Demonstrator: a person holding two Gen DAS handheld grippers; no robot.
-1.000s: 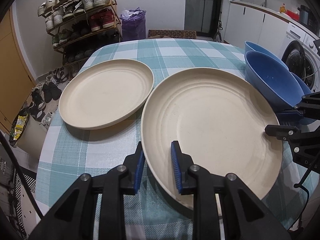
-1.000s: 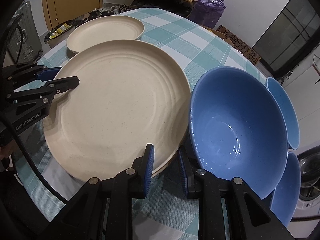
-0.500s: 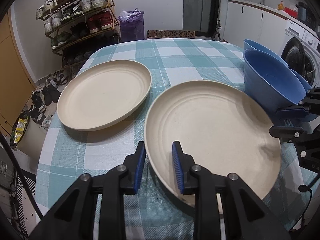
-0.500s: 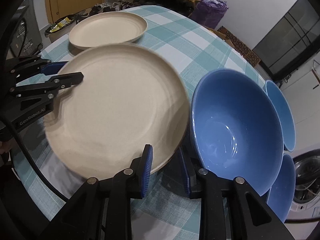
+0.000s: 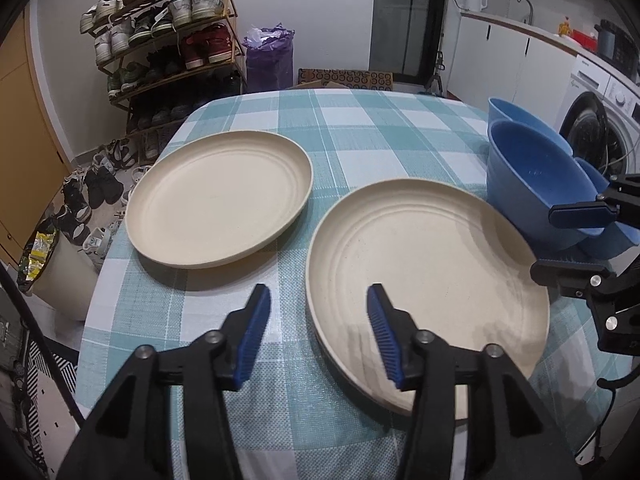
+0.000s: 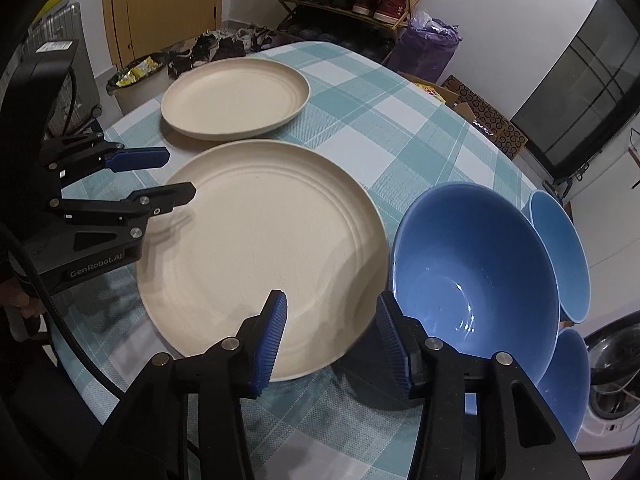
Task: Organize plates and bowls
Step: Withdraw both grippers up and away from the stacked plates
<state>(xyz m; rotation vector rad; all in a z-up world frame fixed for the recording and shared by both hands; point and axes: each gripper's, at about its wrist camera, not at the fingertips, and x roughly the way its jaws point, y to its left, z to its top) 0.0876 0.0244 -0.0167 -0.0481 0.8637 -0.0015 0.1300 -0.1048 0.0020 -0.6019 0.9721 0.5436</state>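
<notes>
left wrist view: far cream plate (image 5: pixel 220 200) on checked cloth (image 5: pixel 360 128); left gripper (image 5: pixel 318 334) jaws have just been opening, straddling near cream plate (image 5: pixel 432 280) rim, pads clear. blue bowls (image 5: pixel 532 184) at right. right gripper (image 6: pixel 332 338) likewise released over the rim.

plates (image 5: pixel 424 264) matt cream, speckled, look plastic. bowl (image 6: pixel 476 276) glossy blue, smooth. tablecloth (image 5: pixel 360 136) woven cloth, coarse weave. pads (image 6: pixel 272 336) ribbed blue, rubbery.

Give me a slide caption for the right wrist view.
Both grippers open around the near cream plate, three blue bowls alongside.
</notes>
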